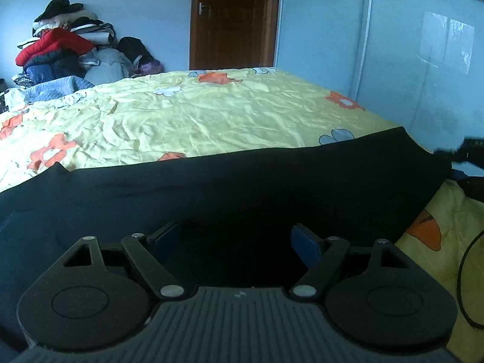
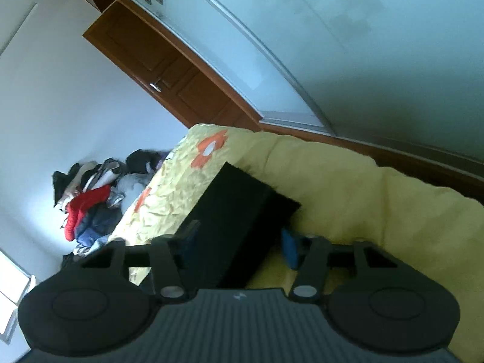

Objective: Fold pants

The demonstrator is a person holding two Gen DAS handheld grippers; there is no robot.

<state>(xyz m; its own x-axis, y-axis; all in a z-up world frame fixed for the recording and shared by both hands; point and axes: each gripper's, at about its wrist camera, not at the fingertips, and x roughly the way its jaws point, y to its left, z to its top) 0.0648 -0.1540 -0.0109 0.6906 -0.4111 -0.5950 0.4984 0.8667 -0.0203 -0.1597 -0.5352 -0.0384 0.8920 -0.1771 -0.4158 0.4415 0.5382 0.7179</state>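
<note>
Left gripper [image 1: 237,242] released above pants [image 1: 242,187]; right gripper [image 2: 239,242] straddles their edge, grasp unclear. Thin hold risks slipping, spoiling fold.

Black pants [image 1: 242,181] are lying as a plain dark band just ahead of the left gripper [image 1: 237,243], whose body is showing black with dark blue pads [image 1: 305,245]. Beyond the pants, a pale yellow bedsheet [image 1: 211,115] is spreading out, carrying orange, white and grey-blue flowers. Far ahead and to the left of the claw, a clothes pile [image 1: 60,48] is showing red, navy, black, white and light blue. Straight ahead, a reddish-brown door [image 1: 233,18] is standing against pale blue walls.

Between the fingers of the black right gripper [image 2: 239,242], the pants are again showing solid black, with its blue pad [image 2: 289,249] at the right and yellow sheet beyond.
</note>
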